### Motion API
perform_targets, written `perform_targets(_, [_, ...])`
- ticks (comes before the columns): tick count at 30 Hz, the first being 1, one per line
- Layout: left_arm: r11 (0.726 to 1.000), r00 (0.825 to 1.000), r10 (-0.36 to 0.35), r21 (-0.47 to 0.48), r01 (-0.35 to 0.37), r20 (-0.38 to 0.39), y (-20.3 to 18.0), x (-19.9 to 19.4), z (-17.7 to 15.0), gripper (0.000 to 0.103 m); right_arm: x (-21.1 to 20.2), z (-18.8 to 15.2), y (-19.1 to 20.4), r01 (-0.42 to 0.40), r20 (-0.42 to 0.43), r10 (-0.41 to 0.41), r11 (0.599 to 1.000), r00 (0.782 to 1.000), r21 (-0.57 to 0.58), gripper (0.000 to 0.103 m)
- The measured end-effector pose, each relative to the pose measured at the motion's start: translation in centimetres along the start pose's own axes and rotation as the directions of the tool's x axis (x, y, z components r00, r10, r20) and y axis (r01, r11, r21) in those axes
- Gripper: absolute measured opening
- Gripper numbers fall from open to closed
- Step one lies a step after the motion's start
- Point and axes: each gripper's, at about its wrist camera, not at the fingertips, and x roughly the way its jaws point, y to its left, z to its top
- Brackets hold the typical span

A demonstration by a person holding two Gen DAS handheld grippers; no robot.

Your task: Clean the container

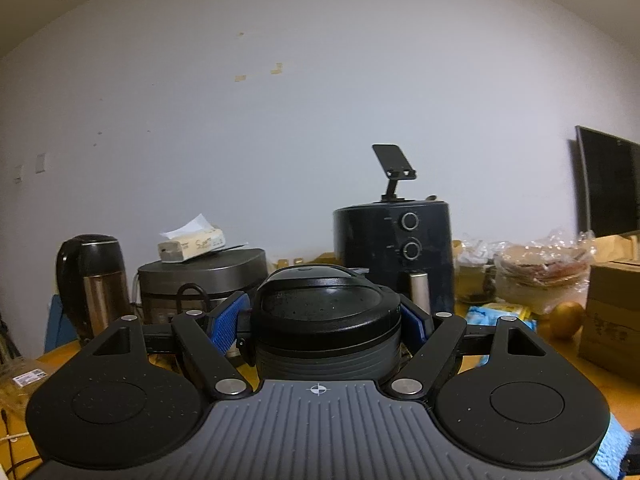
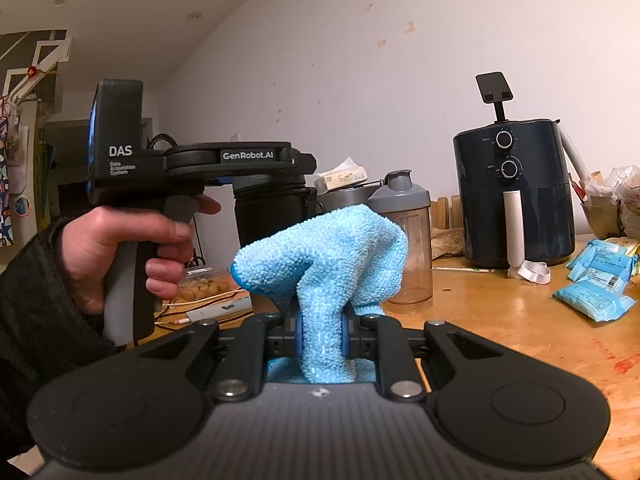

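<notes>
The surface (image 2: 520,320) is wooden and crowded along the wall. Biggest on it is the dark air fryer (image 2: 514,192) at the right, two dials on its front and a phone stand (image 2: 494,88) on top. Far left in the left wrist view stands a kettle (image 1: 94,280), and beside it a cooker (image 1: 200,280) with a tissue box (image 1: 192,244) on its lid.

Here is the container (image 1: 326,324), a dark bottle with a black lid, standing upright right in front of the left camera. The left gripper (image 1: 320,320) has its jaws round it just under the lid, one blue pad on each side, and the right pad sits against the bottle; whether the left pad presses I cannot tell. The right wrist view shows the person's left hand (image 2: 132,248) in a dark sleeve, wrapped round that gripper's handle, the bottle below the jaws.

A clear shaker (image 2: 404,248) with a grey lid stands behind the cloth, left of the fryer. The right gripper (image 2: 322,340) has its jaws clenched on a light blue cloth (image 2: 324,264), which bunches up above the pads. Blue packets (image 2: 596,280) lie at the right edge.
</notes>
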Motion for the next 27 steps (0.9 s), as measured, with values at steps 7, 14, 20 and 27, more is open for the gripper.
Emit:
perform_targets(7, [0.996,0.996,-0.087,0.004,0.087,0.009,0.9,0.1,-0.2,0.076,0.1,0.1,-0.1,-0.002,0.002,0.002,1.0,1.0,-0.001,0.013])
perform_targets(14, [0.986,0.985,-0.17,0.0,0.17,0.016,1.9,0.4,-0.4,0.076,0.1,0.1,0.0,-0.005,0.004,0.005,1.0,1.0,-0.003,0.013])
perform_targets(20, [0.968,0.968,-0.25,0.014,0.25,0.028,2.6,0.4,-0.6,0.076,0.1,0.1,0.0,-0.005,0.003,0.005,1.0,1.0,-0.004,0.013])
perform_targets(27, [0.943,0.943,-0.332,0.017,0.331,0.033,3.4,0.6,-0.7,0.076,0.1,0.1,-0.1,-0.003,-0.001,0.003,1.0,1.0,-0.004,0.013])
